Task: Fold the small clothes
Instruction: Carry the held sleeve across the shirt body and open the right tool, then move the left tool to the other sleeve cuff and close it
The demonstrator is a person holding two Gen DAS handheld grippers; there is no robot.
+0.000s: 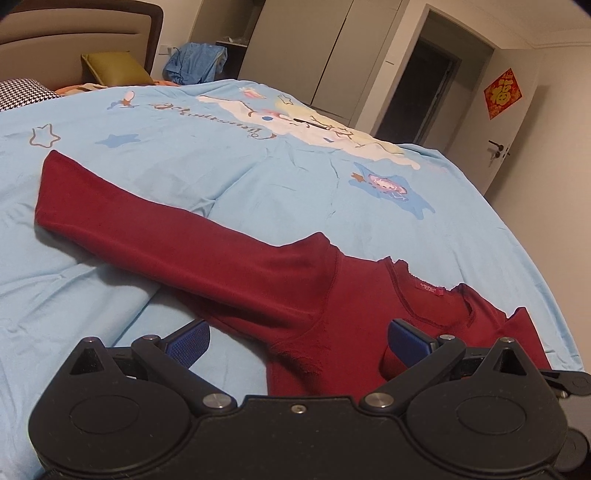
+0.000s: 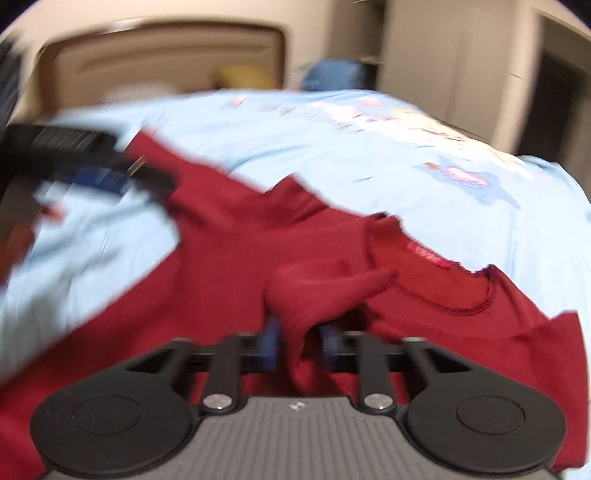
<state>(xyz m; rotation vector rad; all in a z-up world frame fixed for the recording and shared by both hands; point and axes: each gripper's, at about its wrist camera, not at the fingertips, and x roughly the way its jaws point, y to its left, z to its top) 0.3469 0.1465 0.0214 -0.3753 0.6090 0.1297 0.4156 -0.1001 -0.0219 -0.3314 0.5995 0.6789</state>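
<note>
- Bedroom: a bed (image 1: pixel 258 173) under a light-blue cartoon duvet carries a dark red long-sleeved top (image 1: pixel 332 302), spread near its foot edge, one sleeve (image 1: pixel 147 225) stretched toward the headboard (image 1: pixel 74 33).
- Left tool (image 1: pixel 299 339) hovers spread apart over the armpit seam, gripping nothing.
- Right tool (image 2: pixel 297 347) is clamped on a bunch of the top's fabric, likely to fold it over.
- Olive pillow (image 1: pixel 114 68) and blue bundle (image 1: pixel 195 62) lie well clear; nothing obstructs.

Soft, even indoor light falls on the blue duvet (image 1: pixel 258 177), casting only faint shadows; the left wrist view is sharp with fisheye bending at its rim, while heavy motion blur smears the right wrist view, dark at corners
</note>
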